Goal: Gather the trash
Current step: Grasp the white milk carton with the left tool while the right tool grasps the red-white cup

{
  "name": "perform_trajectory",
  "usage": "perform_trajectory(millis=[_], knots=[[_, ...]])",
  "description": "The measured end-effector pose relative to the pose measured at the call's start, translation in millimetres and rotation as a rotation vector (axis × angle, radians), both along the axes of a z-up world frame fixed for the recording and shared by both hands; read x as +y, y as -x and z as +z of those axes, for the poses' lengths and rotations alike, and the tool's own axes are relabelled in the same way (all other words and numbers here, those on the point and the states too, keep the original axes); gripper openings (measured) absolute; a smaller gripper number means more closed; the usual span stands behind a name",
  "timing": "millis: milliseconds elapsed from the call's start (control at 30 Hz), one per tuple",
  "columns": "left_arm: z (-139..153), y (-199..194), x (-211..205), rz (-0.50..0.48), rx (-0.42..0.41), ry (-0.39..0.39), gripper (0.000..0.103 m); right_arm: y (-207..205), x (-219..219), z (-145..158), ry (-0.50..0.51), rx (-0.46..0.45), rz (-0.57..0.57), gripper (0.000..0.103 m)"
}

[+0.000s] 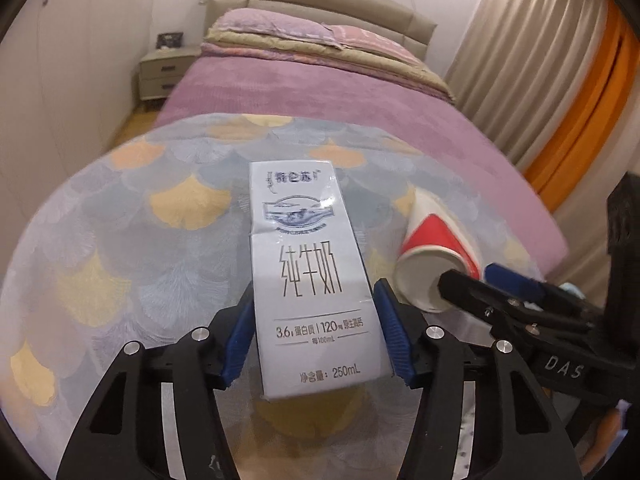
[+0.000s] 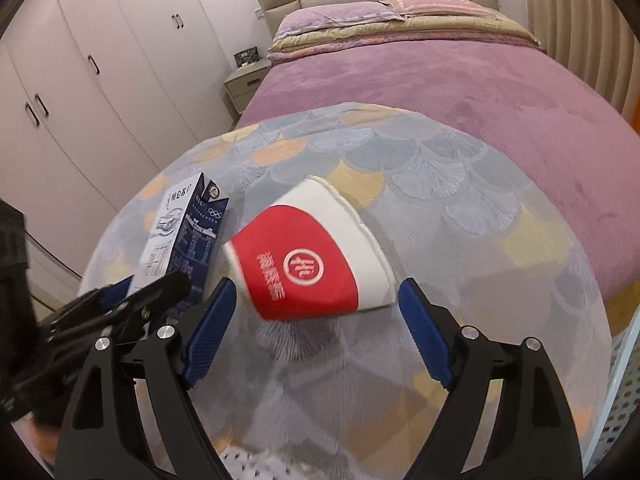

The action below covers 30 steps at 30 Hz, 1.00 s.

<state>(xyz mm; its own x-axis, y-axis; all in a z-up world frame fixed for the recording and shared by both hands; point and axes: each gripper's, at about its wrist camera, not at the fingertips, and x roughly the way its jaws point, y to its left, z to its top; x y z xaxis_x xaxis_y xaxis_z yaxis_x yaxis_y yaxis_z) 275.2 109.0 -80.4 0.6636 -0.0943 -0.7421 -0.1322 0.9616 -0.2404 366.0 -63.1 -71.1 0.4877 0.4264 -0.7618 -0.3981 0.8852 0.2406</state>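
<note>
- Well, in the left wrist view, the left gripper (image 1: 314, 332) is squeezing the milk carton (image 1: 310, 268). A blue pad presses on each side of its lower half.
- The carton is over the patterned cloth (image 1: 132, 216) at the foot of the bed (image 1: 340, 100). I cannot tell if it is lifted or lying on the cloth.
- Its long side runs straight away from the gripper, toward the pillows. The top end with the picture points far away, and the words face up.
- I think the carton is light and a bit bendy, like thin card. It has a small dent across it. A soft squeeze on the two narrow sides is best.
- In the right wrist view, the paper cup (image 2: 310, 256) lies tipped on its side on the cloth. It sits between the fingers of the right gripper (image 2: 316, 332), which are spread wide and not touching it.
- The cup's wide white mouth points up and to the right, and its red bottom end points down and left.
- I think the cup is very light and easy to squash. Grab it gently across the red middle.
</note>
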Motion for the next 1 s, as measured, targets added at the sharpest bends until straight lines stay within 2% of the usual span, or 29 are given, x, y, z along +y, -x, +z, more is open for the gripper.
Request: perform_trajectory(millis=[100, 233, 367, 533, 733, 867, 1000], knots=[[-2, 1, 7, 0.003, 0.000, 0.041, 0.058, -5, 0, -3, -0.017, 0.003, 0.003, 0.079], [-4, 4, 14, 0.009, 0.003, 0.050, 0.058, -6, 4, -6, -0.003, 0.002, 0.025, 0.079], [-6, 10, 23, 0.017, 0.000, 0.043, 0.058, -7, 2, -3, -0.010, -0.005, 0.022, 0.079], [-4, 15, 33, 0.061, 0.004, 0.012, 0.058, -3, -7, 2, 0.041, -0.052, -0.010, 0.079], [-9, 14, 32, 0.073, -0.019, -0.017, 0.060, 1, -31, 9, 0.044, -0.042, -0.079, 0.079], [-9, 13, 33, 0.061, -0.039, 0.000, 0.062, 5, -40, 14, -0.026, -0.006, -0.101, 0.079], [-10, 12, 30, 0.047, -0.039, -0.022, 0.065, 1, -23, 13, -0.052, 0.027, -0.069, 0.080]])
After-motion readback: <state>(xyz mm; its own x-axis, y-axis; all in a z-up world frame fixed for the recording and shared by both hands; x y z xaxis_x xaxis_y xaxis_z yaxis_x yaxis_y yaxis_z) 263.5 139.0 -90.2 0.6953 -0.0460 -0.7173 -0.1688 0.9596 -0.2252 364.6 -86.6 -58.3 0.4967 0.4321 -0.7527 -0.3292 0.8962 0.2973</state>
